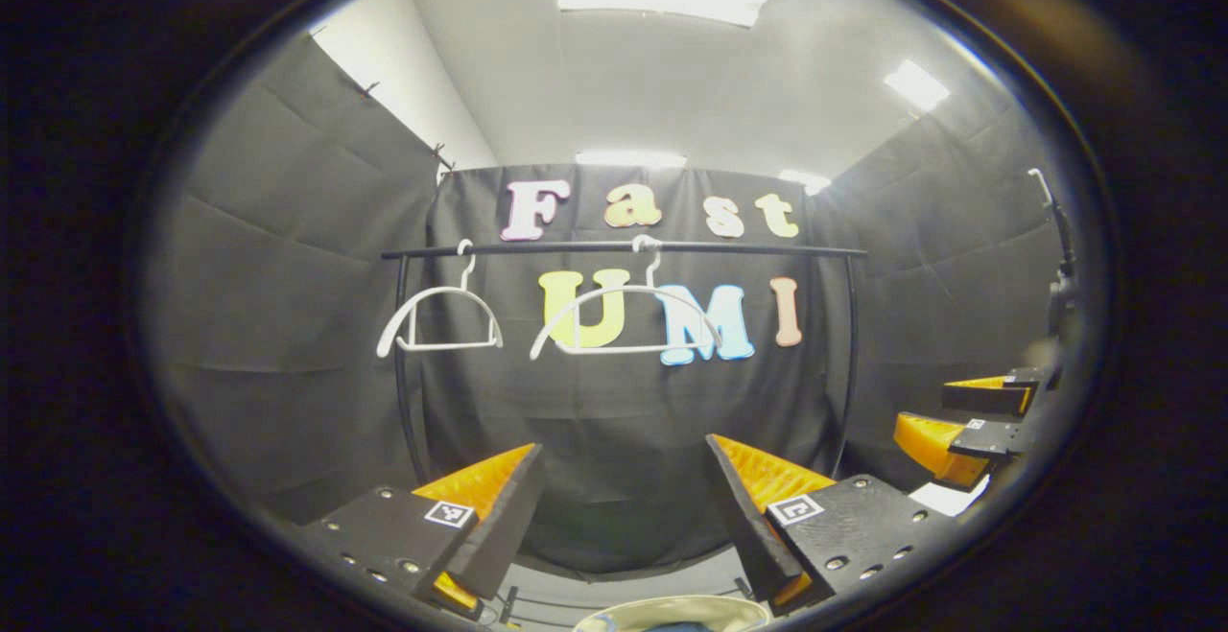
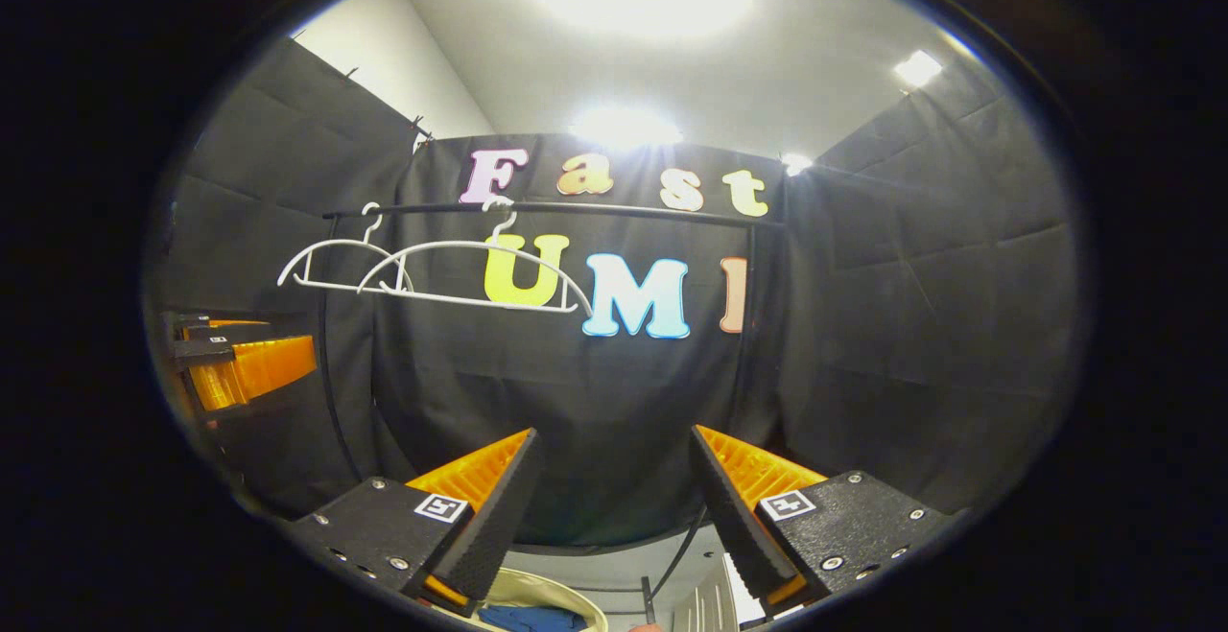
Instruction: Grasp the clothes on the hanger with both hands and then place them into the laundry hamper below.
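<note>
Overhead, two bare white hangers (image 1: pixel 441 320) (image 1: pixel 624 320) on one rail (image 1: pixel 624 249) — two claws (image 1: pixel 624 507) (image 2: pixel 614 507), both wide open, empty.

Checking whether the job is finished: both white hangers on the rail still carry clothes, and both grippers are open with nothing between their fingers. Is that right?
Not quite. The two white hangers on the rail are bare, as the left gripper view shows. A blue garment lies in the hamper below in the right gripper view. The rest holds: the left gripper and right gripper are open with nothing between their fingers.
</note>
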Action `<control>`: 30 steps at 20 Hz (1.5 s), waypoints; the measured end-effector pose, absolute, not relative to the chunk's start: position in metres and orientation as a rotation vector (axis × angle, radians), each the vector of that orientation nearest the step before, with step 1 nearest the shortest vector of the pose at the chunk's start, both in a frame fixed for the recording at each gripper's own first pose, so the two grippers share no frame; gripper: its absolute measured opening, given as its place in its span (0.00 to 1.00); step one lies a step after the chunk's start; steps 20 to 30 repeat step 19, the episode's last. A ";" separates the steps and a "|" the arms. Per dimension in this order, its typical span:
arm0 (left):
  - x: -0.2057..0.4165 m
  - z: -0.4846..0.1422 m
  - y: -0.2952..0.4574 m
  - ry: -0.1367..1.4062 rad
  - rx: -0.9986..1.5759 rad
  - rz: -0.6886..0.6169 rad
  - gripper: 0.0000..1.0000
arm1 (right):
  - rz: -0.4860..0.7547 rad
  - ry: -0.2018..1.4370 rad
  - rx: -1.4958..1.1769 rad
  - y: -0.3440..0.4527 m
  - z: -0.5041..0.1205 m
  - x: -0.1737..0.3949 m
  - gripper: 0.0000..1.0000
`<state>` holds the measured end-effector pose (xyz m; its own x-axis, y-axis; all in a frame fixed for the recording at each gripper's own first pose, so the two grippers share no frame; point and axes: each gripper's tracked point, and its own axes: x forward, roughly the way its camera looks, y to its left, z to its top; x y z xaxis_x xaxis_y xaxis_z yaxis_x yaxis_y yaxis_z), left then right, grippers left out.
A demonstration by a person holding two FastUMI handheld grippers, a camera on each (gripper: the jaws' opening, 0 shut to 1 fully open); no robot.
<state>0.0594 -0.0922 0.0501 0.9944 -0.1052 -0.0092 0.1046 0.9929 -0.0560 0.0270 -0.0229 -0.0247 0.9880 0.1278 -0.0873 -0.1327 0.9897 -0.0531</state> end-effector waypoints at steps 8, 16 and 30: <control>-0.030 0.054 -0.126 -0.002 -0.053 -0.067 1.00 | 0.126 0.063 -0.030 -0.075 -0.016 -0.022 0.95; -0.062 0.068 -0.148 -0.009 -0.010 -0.064 1.00 | 0.137 0.077 -0.003 -0.091 -0.017 -0.043 0.95; -0.068 0.071 -0.147 -0.010 -0.009 -0.055 1.00 | 0.143 0.078 -0.011 -0.091 -0.016 -0.045 0.95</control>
